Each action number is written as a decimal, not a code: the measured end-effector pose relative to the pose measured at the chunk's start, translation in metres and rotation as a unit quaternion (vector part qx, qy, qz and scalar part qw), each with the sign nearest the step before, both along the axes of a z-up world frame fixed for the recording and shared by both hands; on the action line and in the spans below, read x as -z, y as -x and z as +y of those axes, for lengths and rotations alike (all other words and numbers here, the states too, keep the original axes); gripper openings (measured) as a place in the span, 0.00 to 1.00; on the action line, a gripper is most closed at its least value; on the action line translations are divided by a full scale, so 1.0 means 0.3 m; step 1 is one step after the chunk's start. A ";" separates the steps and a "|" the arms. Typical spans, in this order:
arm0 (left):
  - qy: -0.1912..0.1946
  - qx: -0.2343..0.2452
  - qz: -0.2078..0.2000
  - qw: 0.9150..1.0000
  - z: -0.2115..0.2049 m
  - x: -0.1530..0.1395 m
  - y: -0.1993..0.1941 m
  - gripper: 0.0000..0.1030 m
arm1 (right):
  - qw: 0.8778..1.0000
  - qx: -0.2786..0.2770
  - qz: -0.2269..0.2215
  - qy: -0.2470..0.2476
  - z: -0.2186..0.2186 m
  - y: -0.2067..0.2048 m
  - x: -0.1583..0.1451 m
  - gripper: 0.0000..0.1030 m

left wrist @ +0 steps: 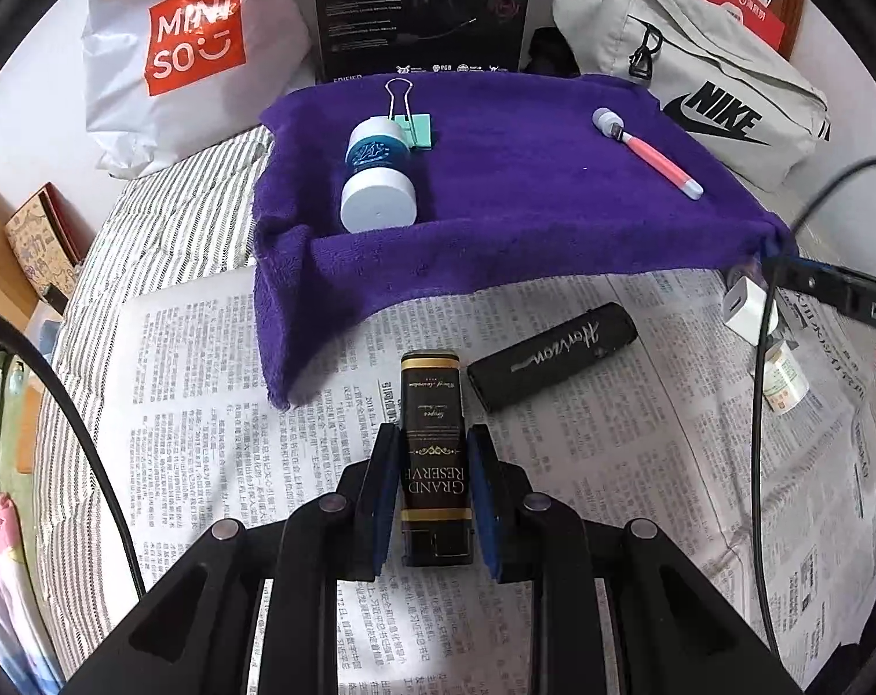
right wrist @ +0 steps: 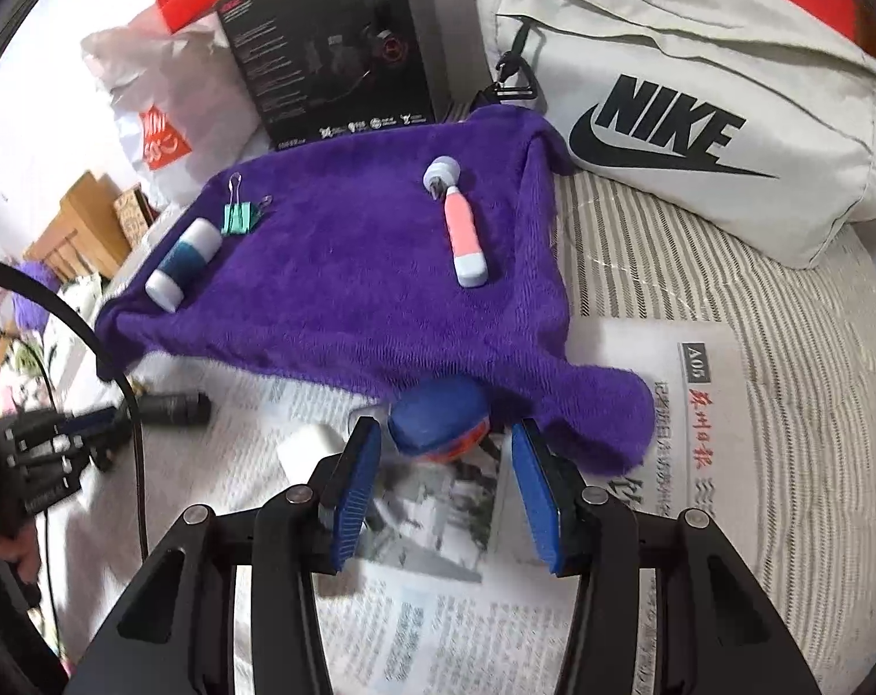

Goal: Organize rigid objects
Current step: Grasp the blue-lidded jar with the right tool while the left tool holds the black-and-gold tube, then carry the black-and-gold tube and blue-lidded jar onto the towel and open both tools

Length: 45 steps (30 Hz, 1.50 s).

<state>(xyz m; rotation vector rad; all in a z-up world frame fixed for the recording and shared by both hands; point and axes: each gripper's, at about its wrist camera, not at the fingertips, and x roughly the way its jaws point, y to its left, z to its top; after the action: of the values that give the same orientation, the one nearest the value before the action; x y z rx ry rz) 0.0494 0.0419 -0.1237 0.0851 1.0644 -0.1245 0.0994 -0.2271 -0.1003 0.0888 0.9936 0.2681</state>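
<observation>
My left gripper (left wrist: 435, 452) is shut on a black "Grand Reserve" box (left wrist: 435, 452) just above the newspaper. A black "Harvion" case (left wrist: 554, 354) lies to its right. On the purple towel (left wrist: 496, 220) lie a white-and-teal bottle (left wrist: 377, 174), a green binder clip (left wrist: 415, 121) and a pink-handled tool (left wrist: 649, 153). My right gripper (right wrist: 446, 452) is open, its jaws on either side of a blue-capped round object (right wrist: 441, 417) at the towel's (right wrist: 380, 289) near edge. The bottle (right wrist: 183, 263), clip (right wrist: 238, 214) and pink tool (right wrist: 458, 226) also show there.
A white charger (left wrist: 748, 310) and a small white bottle (left wrist: 785, 376) lie at the right on the newspaper (left wrist: 235, 405). A Nike bag (right wrist: 699, 116), a black headset box (right wrist: 334, 40) and a Miniso bag (left wrist: 189, 52) stand behind the towel. Cables cross both views.
</observation>
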 end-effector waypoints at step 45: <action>0.014 -0.018 -0.011 1.000 0.069 -0.015 -0.003 0.22 | 0.998 0.004 0.006 0.057 -0.004 0.029 0.028 0.23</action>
<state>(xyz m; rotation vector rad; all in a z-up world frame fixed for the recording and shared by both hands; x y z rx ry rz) 0.0502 0.0625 -0.1191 0.0416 1.0406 -0.1050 0.0907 -0.2282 -0.1086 -0.0094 1.0188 0.2024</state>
